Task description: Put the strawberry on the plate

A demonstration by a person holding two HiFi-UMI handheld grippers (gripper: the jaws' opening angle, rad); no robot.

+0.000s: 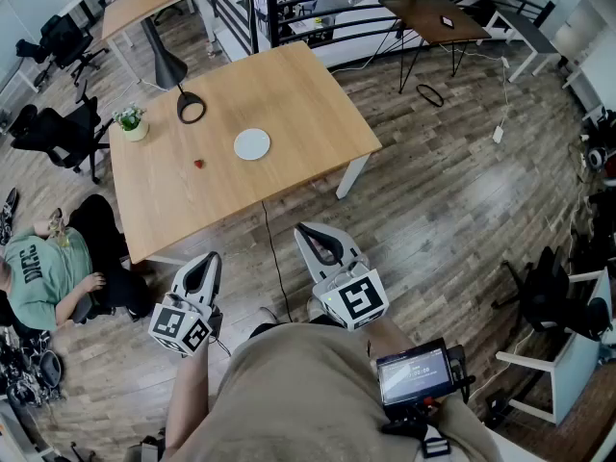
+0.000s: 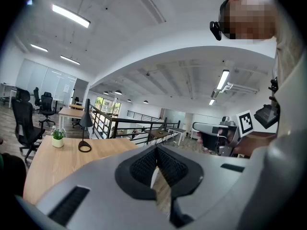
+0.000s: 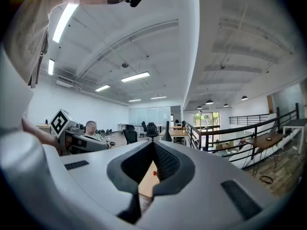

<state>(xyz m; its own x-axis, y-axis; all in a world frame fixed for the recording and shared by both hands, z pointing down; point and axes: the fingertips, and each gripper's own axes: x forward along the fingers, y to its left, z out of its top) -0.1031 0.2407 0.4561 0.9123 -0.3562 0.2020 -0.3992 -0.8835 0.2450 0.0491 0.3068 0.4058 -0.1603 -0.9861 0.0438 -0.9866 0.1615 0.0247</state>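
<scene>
On the wooden table (image 1: 289, 94) lies a small red strawberry (image 1: 198, 163), with a round white plate (image 1: 252, 143) a short way to its right. Both grippers hang over the floor in front of the table, well short of it. The left gripper (image 1: 210, 256) has its jaws together with nothing in them. The right gripper (image 1: 300, 227) is shut and empty too. In the right gripper view the strawberry (image 3: 154, 173) shows as a red dot on the table, below the closed tips (image 3: 153, 144). In the left gripper view the tips (image 2: 156, 149) meet, and the strawberry is not seen.
A black desk lamp (image 1: 183, 94) and a small potted plant (image 1: 131, 123) stand on the table's left part. A person (image 1: 43, 268) sits on the floor at the left, near office chairs (image 1: 53, 133). A cable (image 1: 274, 258) runs across the floor from the table.
</scene>
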